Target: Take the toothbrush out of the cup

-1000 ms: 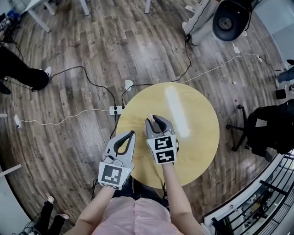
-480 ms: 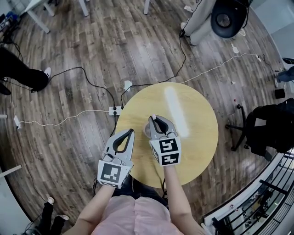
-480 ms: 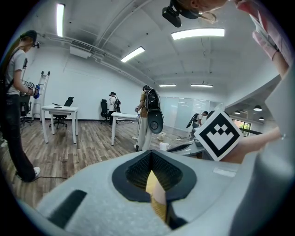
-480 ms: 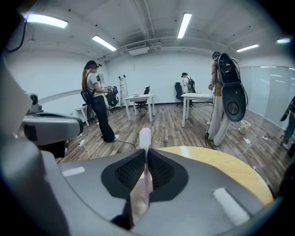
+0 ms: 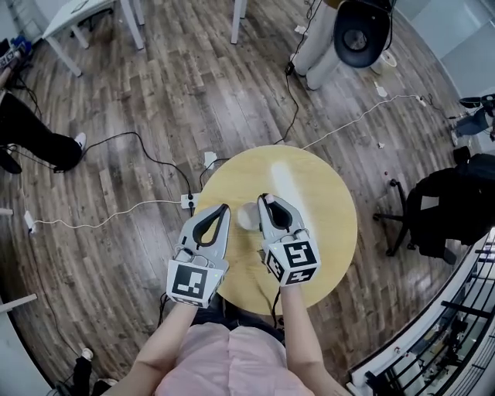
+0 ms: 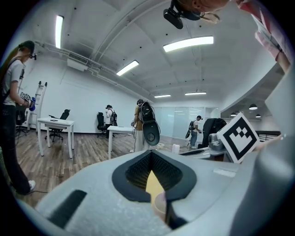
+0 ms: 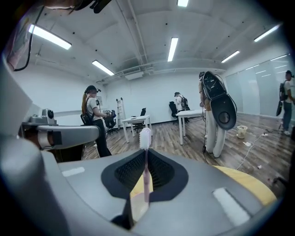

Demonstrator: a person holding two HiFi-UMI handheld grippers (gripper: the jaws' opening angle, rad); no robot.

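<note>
On the round yellow table (image 5: pixel 325 209) a pale cup (image 5: pixel 247 216) stands between my two grippers. My right gripper (image 5: pixel 267 199) is shut on a pink toothbrush (image 7: pixel 146 166); its jaws have just been closing with the handle between them. In the right gripper view (image 7: pixel 145 152) the brush stands upright, its white bristle head above the tips. Its lower end hangs over the cup (image 7: pixel 137 208); I cannot tell whether it is still inside. My left gripper (image 5: pixel 225 207) is just left of the cup. Its tips (image 6: pixel 150 153) meet with nothing between them, and the cup (image 6: pixel 161 206) shows below.
Cables and a white power strip (image 5: pixel 189 201) lie on the wooden floor beyond the table's left edge. A black office chair (image 5: pixel 448 209) stands at the right, a white desk (image 5: pixel 77 15) at the far left. A person's leg (image 5: pixel 35 128) reaches in from the left.
Both grippers have risen toward the camera. The right gripper has lifted off the cup and shifted a little right, so the cup now shows between the two grippers.
</note>
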